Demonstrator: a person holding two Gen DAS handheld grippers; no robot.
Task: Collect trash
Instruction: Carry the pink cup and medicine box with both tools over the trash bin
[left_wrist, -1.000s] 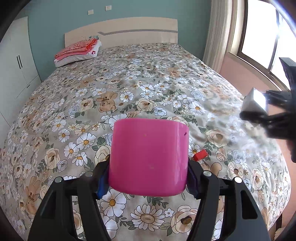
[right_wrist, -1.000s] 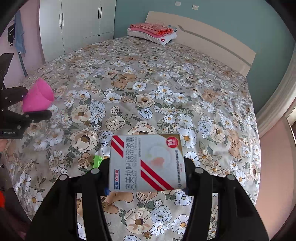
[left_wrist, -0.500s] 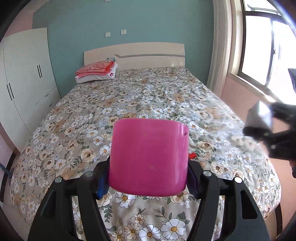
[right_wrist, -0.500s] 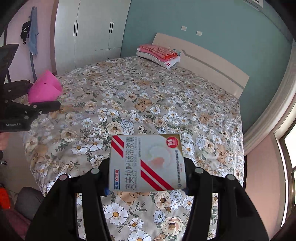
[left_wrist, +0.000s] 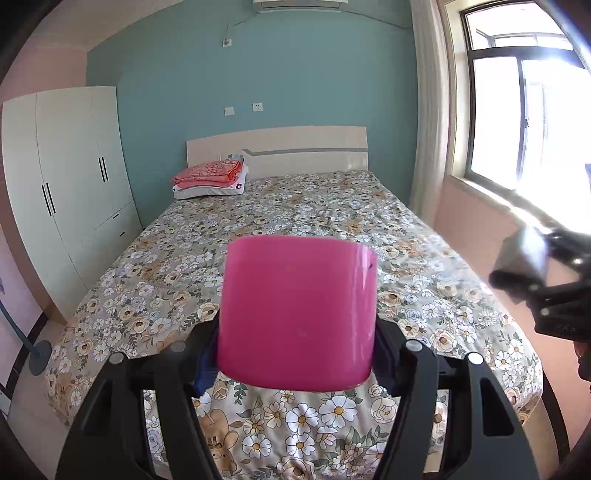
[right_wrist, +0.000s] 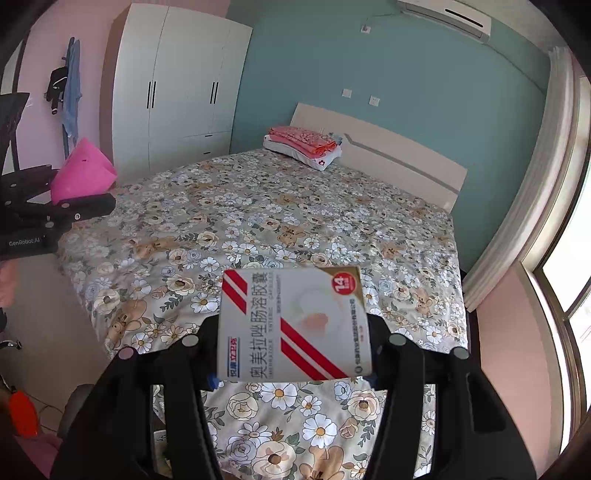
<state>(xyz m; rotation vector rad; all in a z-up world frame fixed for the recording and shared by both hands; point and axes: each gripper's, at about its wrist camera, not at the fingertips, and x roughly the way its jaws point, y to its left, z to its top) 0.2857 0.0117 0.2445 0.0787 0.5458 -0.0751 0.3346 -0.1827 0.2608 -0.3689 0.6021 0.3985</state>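
Note:
My left gripper (left_wrist: 295, 354) is shut on a pink plastic cup (left_wrist: 297, 314), held by its sides above the foot of the bed. In the right wrist view the same pink cup (right_wrist: 83, 173) and the left gripper (right_wrist: 62, 201) show at the far left. My right gripper (right_wrist: 293, 350) is shut on a white medicine box (right_wrist: 293, 325) with red stripes and printed characters. The box (left_wrist: 522, 256) and right gripper (left_wrist: 532, 271) appear blurred at the right edge of the left wrist view. Both grippers hang high over the bed's near end.
A bed with a floral cover (left_wrist: 295, 221) fills the middle, with folded pink bedding on a pillow (left_wrist: 210, 181) by the headboard. A white wardrobe (left_wrist: 66, 184) stands left, a window (left_wrist: 517, 122) right. A fan base (left_wrist: 38, 356) sits on the floor at left.
Both grippers rose and pulled back from the bed with their loads; the bed now looks smaller and farther, and more of the wall, wardrobe and window shows. The grips stayed the same.

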